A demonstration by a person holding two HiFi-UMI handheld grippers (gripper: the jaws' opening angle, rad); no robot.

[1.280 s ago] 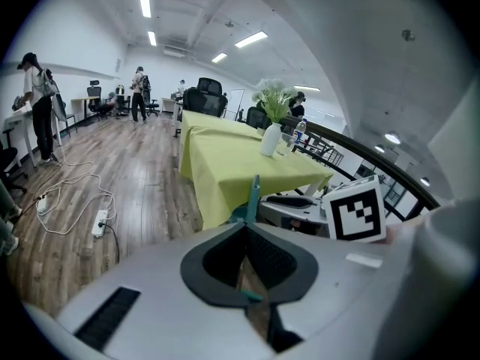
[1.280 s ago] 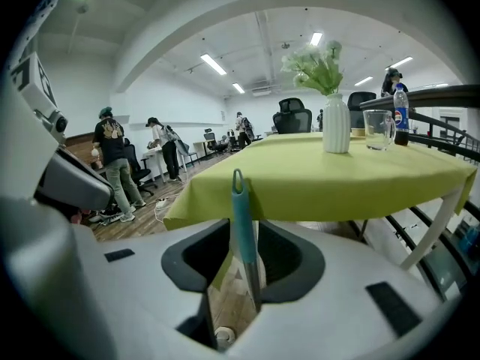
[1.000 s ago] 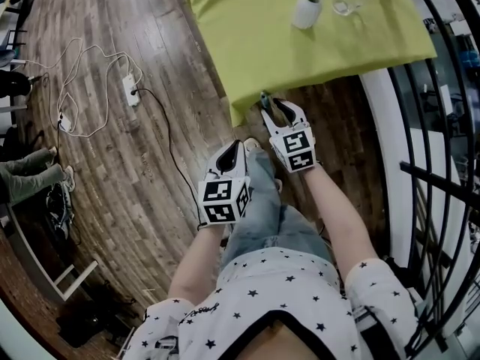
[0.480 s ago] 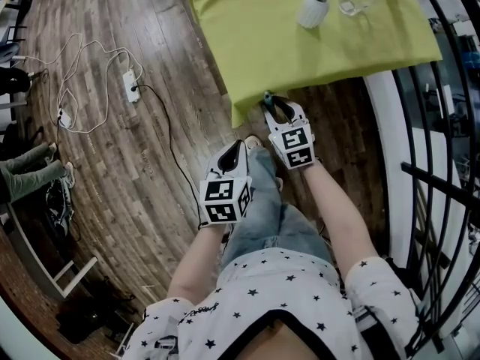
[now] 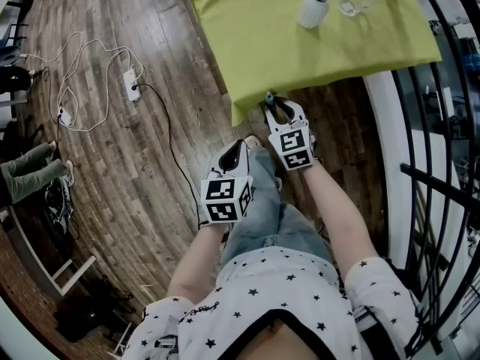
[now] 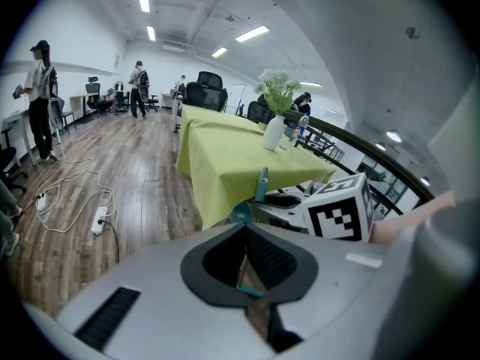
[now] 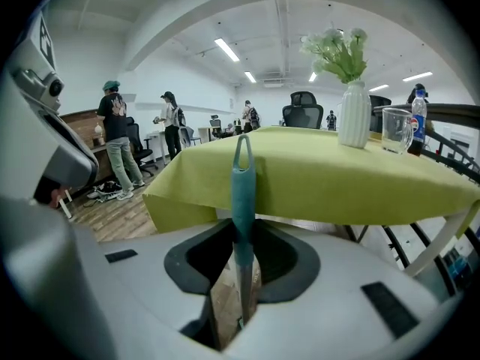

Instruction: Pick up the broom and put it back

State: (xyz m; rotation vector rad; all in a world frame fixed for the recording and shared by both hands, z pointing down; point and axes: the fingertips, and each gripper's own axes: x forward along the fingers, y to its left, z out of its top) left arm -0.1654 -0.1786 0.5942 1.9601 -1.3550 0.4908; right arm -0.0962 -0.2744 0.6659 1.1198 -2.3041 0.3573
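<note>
The broom's teal handle (image 7: 242,193), with a hanging loop at its top and a metal shaft below, stands upright at the corner of the green-clothed table. In the head view only its top (image 5: 268,96) shows. My right gripper (image 5: 276,102) has the handle between its jaws, which are closing; in the right gripper view (image 7: 241,229) both pads lie against the teal grip. My left gripper (image 5: 238,145) hangs lower and to the left, over the person's jeans, fingertips together (image 6: 244,227) and empty. From there the handle (image 6: 261,184) and right gripper (image 6: 294,199) show ahead.
The table (image 5: 300,51) carries a white vase with a plant (image 5: 313,10) and a glass (image 5: 351,4). A power strip with looping cables (image 5: 133,88) lies on the wood floor at left. A black railing (image 5: 442,178) runs along the right. People (image 7: 116,137) stand far off.
The right gripper's jaws have narrowed around the broom handle. Both hands have stayed nearly where they were.
</note>
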